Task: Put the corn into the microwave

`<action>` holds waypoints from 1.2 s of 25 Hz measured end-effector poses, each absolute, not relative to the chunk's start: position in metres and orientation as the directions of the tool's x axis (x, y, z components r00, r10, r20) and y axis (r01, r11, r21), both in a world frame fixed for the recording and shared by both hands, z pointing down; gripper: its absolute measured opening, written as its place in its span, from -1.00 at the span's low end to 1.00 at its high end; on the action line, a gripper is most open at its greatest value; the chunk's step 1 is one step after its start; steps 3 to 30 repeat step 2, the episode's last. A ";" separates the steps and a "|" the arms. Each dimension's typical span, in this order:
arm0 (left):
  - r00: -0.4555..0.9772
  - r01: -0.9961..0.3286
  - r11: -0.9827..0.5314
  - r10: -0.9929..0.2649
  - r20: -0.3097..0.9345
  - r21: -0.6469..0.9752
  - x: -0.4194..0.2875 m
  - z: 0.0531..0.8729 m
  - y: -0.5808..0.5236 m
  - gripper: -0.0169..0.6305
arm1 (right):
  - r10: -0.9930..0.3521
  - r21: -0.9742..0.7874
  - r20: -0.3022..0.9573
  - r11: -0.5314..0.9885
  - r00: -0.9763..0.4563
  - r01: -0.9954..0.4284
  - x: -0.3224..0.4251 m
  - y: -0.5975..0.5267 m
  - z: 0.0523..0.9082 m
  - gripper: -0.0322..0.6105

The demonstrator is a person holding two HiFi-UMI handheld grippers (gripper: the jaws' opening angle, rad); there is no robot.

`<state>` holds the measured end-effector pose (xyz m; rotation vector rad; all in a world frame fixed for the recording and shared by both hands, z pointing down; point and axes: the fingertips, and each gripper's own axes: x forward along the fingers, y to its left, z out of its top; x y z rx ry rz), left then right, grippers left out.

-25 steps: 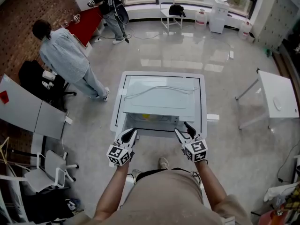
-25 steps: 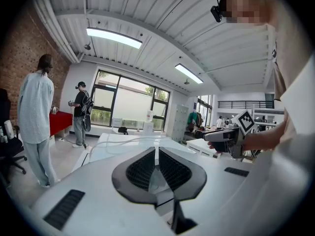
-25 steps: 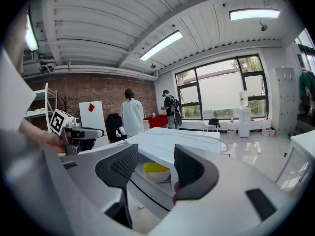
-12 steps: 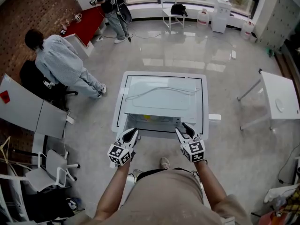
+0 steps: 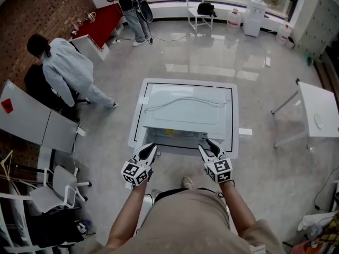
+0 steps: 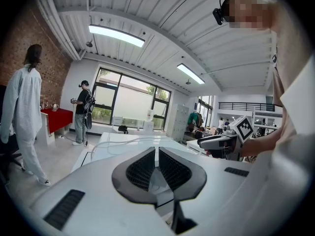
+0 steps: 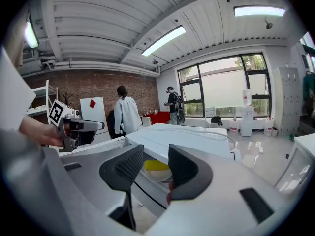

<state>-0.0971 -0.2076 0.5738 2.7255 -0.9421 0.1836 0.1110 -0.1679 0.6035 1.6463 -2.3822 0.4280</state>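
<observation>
Glossy grey floor [image 5: 212,52] surrounds a white box-shaped microwave [image 5: 185,107]. Inside it the yellow corn cob [image 7: 156,165] lies on a white round plate [image 7: 160,175], just beyond the right gripper [image 7: 156,151] and untouched. That gripper's jaws have just been closing and stand apart on nothing. To the left, the left gripper [image 6: 156,154] is closed and empty.

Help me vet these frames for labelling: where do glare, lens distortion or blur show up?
Head view: window glare streaks the glossy floor, and straight edges bow toward the borders; otherwise it is sharp. Left gripper view: strong fisheye with black corners, and the ceiling lamp is blown out. Right gripper view: same fisheye and dark corners, with bright windows, yet the yellow corn stays readable.
</observation>
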 end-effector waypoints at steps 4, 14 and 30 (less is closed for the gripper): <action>0.783 -0.621 -0.758 -0.590 0.197 0.196 -0.100 0.572 -0.209 -0.91 | -0.872 -0.120 0.335 0.336 -0.356 -0.934 0.108 -0.170 0.603 -0.39; 0.783 -0.621 -0.758 -0.590 0.197 0.196 -0.100 0.572 -0.209 -0.91 | -0.872 -0.120 0.335 0.336 -0.356 -0.934 0.108 -0.170 0.603 -0.39; 0.783 -0.621 -0.758 -0.590 0.197 0.196 -0.100 0.572 -0.209 -0.91 | -0.872 -0.120 0.335 0.336 -0.356 -0.934 0.108 -0.170 0.603 -0.39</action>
